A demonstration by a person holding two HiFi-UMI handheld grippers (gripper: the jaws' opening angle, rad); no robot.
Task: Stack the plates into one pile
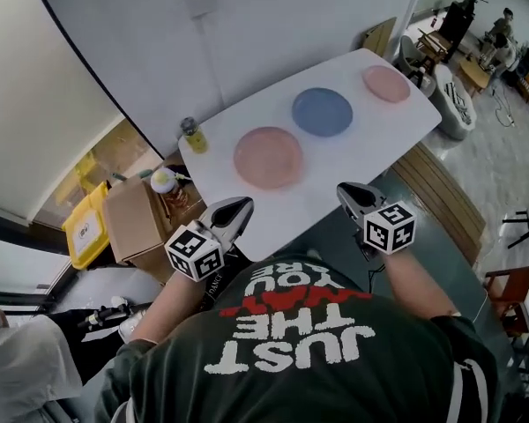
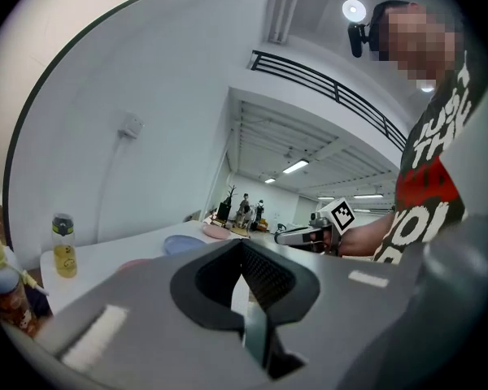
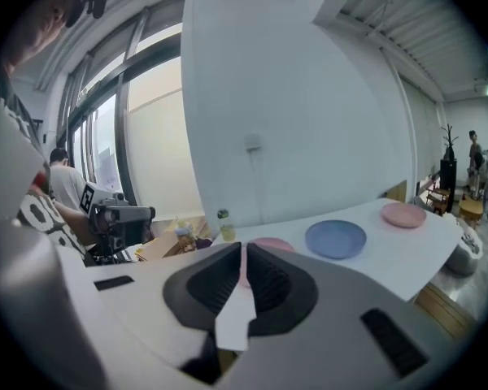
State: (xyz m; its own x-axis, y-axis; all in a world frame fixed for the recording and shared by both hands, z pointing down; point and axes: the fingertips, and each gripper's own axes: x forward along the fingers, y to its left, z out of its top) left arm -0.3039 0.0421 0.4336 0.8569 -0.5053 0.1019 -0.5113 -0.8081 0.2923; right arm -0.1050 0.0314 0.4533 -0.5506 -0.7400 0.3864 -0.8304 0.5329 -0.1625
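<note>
- Left gripper: jaws pressed together, nothing held.
- Right gripper: jaws pressed together, nothing held.
- Large pink plate, blue plate, small pink plate: laid apart in a row on white table.

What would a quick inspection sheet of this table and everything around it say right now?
Surface: white table, mostly bare.
Job's things: three plates lying apart in a row, none stacked: near pink plate, blue plate, far pink plate.
Clutter: yellow bottle at the table's corner.
Grippers: left tongs and right tongs shut, empty, near the table's near edge.
Cables: nothing seen.
Surroundings: cardboard box beside the table; people far off.
</note>
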